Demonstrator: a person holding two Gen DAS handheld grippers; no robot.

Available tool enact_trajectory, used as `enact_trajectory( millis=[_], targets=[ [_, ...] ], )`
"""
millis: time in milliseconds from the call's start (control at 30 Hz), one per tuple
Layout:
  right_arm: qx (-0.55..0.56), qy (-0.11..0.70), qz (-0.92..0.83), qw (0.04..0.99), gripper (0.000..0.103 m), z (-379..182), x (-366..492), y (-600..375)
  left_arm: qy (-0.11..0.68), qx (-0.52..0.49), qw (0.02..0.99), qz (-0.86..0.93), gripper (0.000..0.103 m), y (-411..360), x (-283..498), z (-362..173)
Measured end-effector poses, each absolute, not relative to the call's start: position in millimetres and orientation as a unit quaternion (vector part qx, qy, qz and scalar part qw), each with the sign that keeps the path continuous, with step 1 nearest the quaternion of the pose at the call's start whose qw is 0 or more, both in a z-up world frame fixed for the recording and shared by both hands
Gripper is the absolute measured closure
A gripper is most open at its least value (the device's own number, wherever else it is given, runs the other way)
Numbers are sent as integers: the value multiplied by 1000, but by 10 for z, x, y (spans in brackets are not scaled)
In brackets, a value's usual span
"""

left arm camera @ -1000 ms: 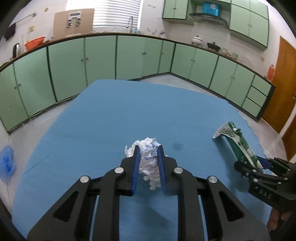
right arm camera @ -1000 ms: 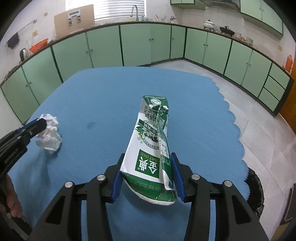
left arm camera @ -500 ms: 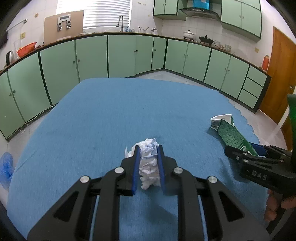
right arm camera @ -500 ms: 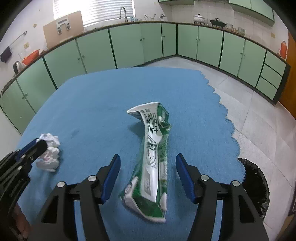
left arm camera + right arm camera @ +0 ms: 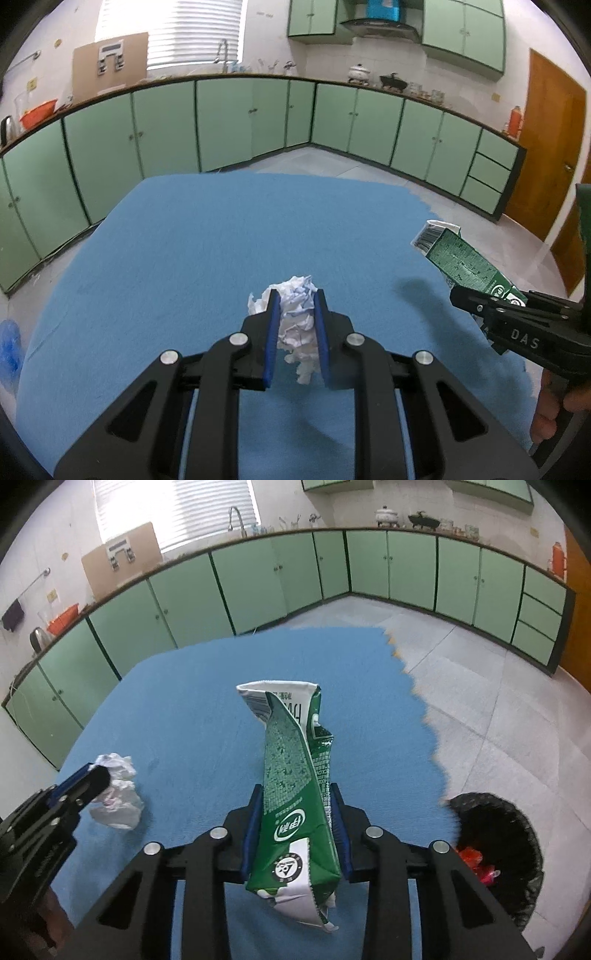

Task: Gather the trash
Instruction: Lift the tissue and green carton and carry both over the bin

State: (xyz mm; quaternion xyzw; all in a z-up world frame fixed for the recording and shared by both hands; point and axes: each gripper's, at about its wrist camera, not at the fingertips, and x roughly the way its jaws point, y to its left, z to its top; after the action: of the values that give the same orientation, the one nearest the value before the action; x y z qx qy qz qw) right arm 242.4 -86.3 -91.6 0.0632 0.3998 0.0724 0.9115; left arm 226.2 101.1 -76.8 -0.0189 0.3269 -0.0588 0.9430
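Over blue mat (image 5: 192, 716), carton (image 5: 295, 794) between right gripper (image 5: 295, 827) pads.

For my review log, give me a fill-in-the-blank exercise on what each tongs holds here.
The left tongs are shut on a crumpled ____.
The right tongs grip a flattened green ____.
The cloth on the table is ____ in colour.
The bin on the floor has a ____ liner.

Missing words: paper; carton; blue; black
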Motion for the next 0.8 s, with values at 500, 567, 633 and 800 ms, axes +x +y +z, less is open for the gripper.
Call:
enact_trajectory(
  millis=[500, 567, 633, 800],
  targets=[
    [89, 363, -15, 928, 69, -457, 1789, -2173, 290, -6, 937, -194, 86, -557, 2075, -433],
    [97, 362, -34, 926, 69, -483, 1710, -2395, 290, -6, 932, -217, 86, -829, 2035, -452],
    [102, 363, -50, 925, 69, -511, 1646, -2583, 292, -4, 928, -233, 86, -1023, 2002, -501],
    [114, 371, -81, 918, 69, -624, 1535, -2946, 305, 2, 912, -273, 86, -1543, 1983, -671]
  ],
)
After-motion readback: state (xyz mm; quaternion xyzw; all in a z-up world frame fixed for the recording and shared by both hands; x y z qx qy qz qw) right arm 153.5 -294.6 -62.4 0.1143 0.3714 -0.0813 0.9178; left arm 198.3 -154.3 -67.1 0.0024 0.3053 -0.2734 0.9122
